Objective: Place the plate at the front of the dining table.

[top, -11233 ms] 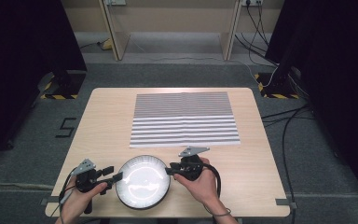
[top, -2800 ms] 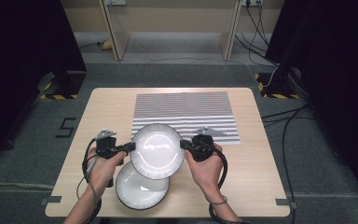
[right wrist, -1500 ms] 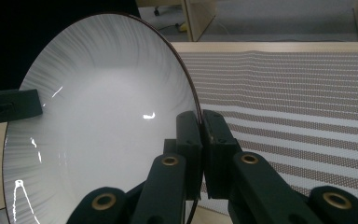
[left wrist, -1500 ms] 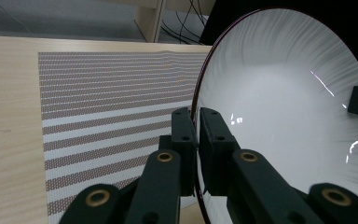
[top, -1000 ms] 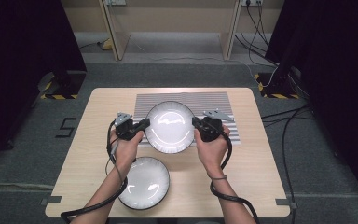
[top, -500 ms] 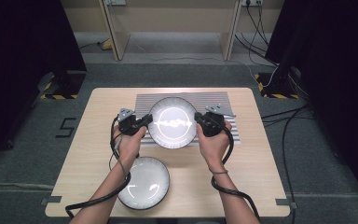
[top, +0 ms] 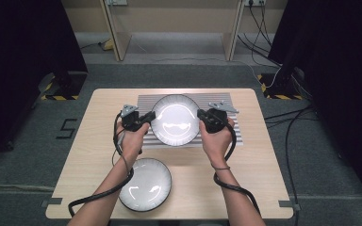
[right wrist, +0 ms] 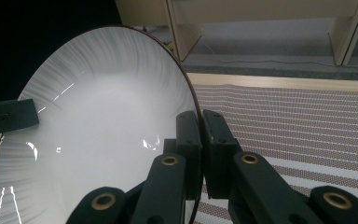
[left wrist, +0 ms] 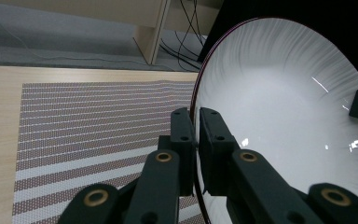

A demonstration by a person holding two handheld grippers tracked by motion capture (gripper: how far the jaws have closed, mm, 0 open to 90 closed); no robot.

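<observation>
Two grippers share one load: the left gripper and the right gripper each have their jaws clamped on opposite rims of a glossy white round ceramic plate with a dark edge, held level over the brown-and-white striped woven placemat; the carry looks nearly done, with the lowering and release left; a second white dark-rimmed plate lies on the pale wooden table near the front edge; beyond it are grey carpet, black curtains at both sides, and loose cables at the right.
</observation>
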